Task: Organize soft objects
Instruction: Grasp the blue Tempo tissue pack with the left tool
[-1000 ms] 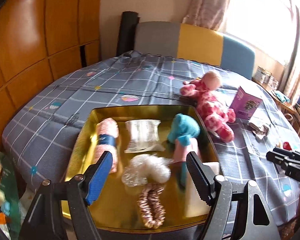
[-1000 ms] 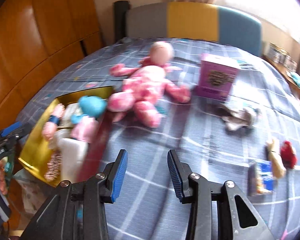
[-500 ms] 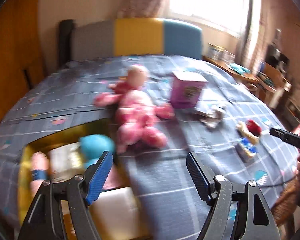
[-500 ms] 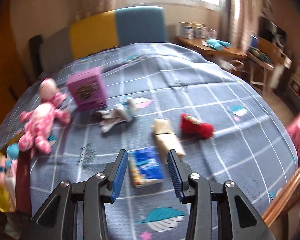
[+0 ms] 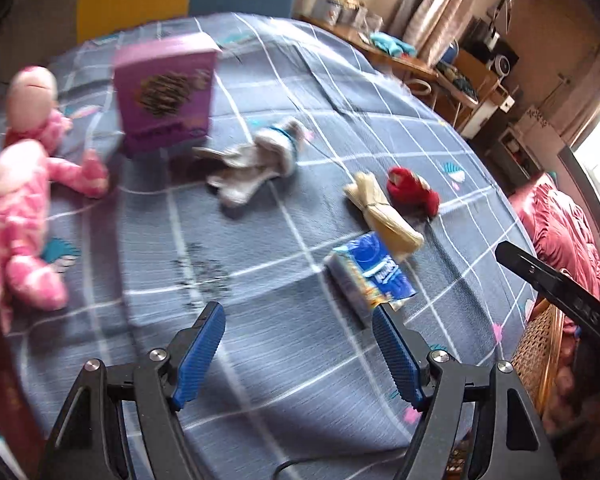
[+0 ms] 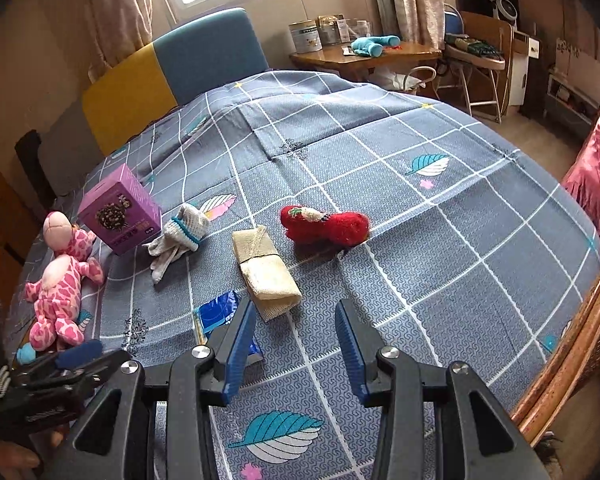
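Loose soft items lie on the grey-blue checked bedsheet. In the right wrist view I see a red plush, a folded beige cloth, a blue tissue pack, a white glove and a pink spotted plush toy. My right gripper hovers open and empty just short of the beige cloth's near end. My left gripper is open wide and empty, with the blue tissue pack just past its right fingertip. The left wrist view also shows the beige cloth and red plush.
A purple box stands beside the glove. A wooden wicker chair crowds the bed's near right corner, with pink bedding beyond it. The yellow and blue headboard and a cluttered desk lie far back.
Both grippers have swung right, away from the gold tray, which has left both views. The tissue pack, beige cloth and red plush now sit before them. Neither opening changed.
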`<state>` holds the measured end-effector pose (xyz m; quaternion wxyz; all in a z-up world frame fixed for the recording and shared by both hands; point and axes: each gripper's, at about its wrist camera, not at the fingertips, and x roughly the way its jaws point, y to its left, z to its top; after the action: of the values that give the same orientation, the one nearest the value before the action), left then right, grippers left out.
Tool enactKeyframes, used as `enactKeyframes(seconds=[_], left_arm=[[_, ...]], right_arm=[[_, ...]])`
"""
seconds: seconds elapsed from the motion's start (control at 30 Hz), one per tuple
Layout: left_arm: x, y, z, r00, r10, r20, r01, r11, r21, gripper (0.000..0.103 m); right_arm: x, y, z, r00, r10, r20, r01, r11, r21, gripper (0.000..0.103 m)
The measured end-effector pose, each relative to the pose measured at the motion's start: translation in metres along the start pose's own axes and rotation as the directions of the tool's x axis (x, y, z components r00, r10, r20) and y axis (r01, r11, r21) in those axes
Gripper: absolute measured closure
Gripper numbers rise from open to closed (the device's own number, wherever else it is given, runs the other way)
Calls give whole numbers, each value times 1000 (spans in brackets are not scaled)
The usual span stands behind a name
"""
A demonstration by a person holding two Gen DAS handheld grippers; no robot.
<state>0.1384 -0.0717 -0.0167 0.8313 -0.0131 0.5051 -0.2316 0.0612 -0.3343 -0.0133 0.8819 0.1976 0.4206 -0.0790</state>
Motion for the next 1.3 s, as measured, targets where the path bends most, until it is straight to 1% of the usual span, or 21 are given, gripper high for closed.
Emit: enactKeyframes(seconds=[0.03,0.1,0.2,0.33,0.4,0.43,0.57,0.6,0.67,0.8,0.9,1.0,1.07,1.17,1.23,1.3], left_arm=[[12,-9,4,1000,-3,-26,3,1000,2,26],[31,-23,10,997,-32,-68,32,999,-8,24],[55,-44,18,993,-43,-112,43,999,-4,22],[85,-63,28,986,-42,-161,40,999,-13,21],[98,-69,31,985,-28,-173,24,999,-23,21],[104,-72,32,983,-19,-181,14,1000,-27,23],[120,-75,29,980,9,-198,-13,1000,-20,40],[119,-76,28,983,22,-184,-22,1000,2,41],[115,-76,25,988,14,-155,-9,999,34,44],[93,-63,19,993,-32,-115,37,998,46,44],[73,-45,11,997,-24,-76,28,998,51,44],[54,-23,-2,998,-6,-56,9,999,52,44],[42,-7,-13,999,13,-48,-10,998,63,44],[29,14,-31,998,54,-41,-50,994,92,44],[25,29,-41,997,66,-48,-61,994,93,44],[26,39,-48,996,67,-61,-61,994,91,44]], right_arm=[[1,-5,0,1000,17,-7,-17,1000,22,61],[5,-12,0,999,48,-21,-47,997,68,61],[5,-24,0,996,91,-7,-89,987,132,61],[5,-27,0,993,118,-3,-116,982,151,61],[5,-28,-1,991,130,-2,-128,980,153,61],[5,-28,-1,991,134,0,-133,979,155,61],[5,-29,-2,989,147,3,-146,976,162,61],[5,-30,-2,989,149,3,-148,975,164,61],[5,-30,-2,988,152,2,-150,975,163,61],[7,-29,-2,988,153,-14,-149,975,164,61],[13,-28,-2,986,158,-50,-148,976,162,61],[21,-22,1,982,159,-103,-145,981,130,61],[25,-16,5,982,136,-128,-126,988,85,61],[31,-4,20,987,88,-134,-92,995,-25,61],[41,3,33,989,43,-140,-58,992,-110,61],[53,9,47,991,-9,-136,-18,981,-195,61]])
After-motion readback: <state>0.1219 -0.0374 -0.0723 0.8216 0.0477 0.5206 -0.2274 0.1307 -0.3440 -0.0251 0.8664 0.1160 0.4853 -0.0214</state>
